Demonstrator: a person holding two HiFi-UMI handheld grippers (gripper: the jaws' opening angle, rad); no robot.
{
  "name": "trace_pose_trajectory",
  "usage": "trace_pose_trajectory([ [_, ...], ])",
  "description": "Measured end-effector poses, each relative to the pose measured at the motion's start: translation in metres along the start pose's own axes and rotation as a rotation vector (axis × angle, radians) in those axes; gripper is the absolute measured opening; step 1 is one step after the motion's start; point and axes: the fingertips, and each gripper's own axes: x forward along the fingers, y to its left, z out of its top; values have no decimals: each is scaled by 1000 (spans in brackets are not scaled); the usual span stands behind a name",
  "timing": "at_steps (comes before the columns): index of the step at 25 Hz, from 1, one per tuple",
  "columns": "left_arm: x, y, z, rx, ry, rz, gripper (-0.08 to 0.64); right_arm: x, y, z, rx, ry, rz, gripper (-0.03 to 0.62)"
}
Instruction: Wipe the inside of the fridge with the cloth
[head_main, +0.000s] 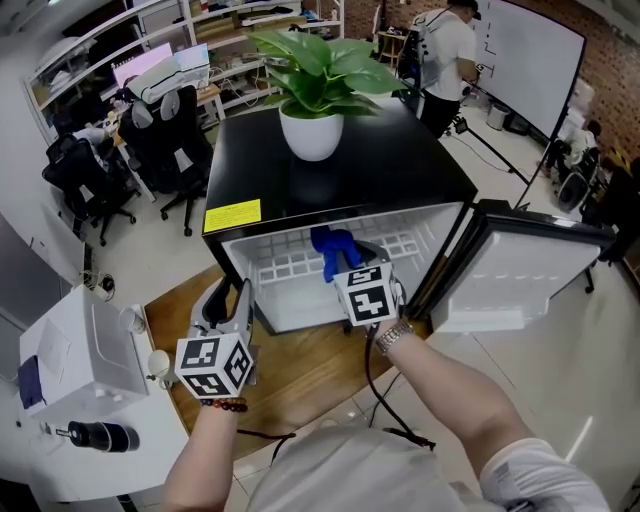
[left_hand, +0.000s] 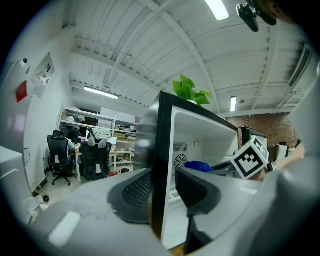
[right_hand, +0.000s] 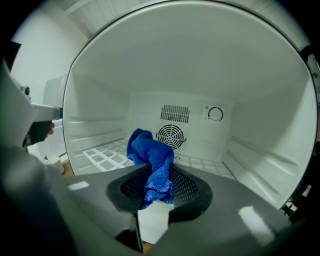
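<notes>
A black mini fridge (head_main: 420, 170) stands with its door (head_main: 520, 275) swung open to the right and its white inside showing. My right gripper (head_main: 350, 262) reaches into it, shut on a blue cloth (head_main: 333, 252). In the right gripper view the cloth (right_hand: 152, 155) bunches up between the jaws (right_hand: 157, 187), above the white wire shelf (right_hand: 105, 157) and apart from the back wall's fan grille (right_hand: 171, 135). My left gripper (head_main: 232, 290) is at the fridge's left front edge. Its jaws (left_hand: 162, 187) are shut on the fridge's left wall (left_hand: 161, 150).
A potted plant (head_main: 311, 130) sits on the fridge top. A thermostat dial (right_hand: 215, 114) is on the back wall. A white table with a machine (head_main: 80, 350) and a black bottle (head_main: 100, 436) stands at the left. Office chairs (head_main: 170, 140) and a person (head_main: 450, 50) are behind.
</notes>
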Motion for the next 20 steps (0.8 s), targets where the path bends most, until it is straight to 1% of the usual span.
trace_pose_trajectory([
  [9,-4,-2,-1,-2,2,24,143,-8,-48,-14,23,17,-71,104],
  [12,-8,-5,-1,-3,-2,30,143,-12,-60,-14,24,12,-90,104],
  [20,-9,-29,-4,-7,-5,-5,137,-21,-90,-21,39,30,-145,104],
])
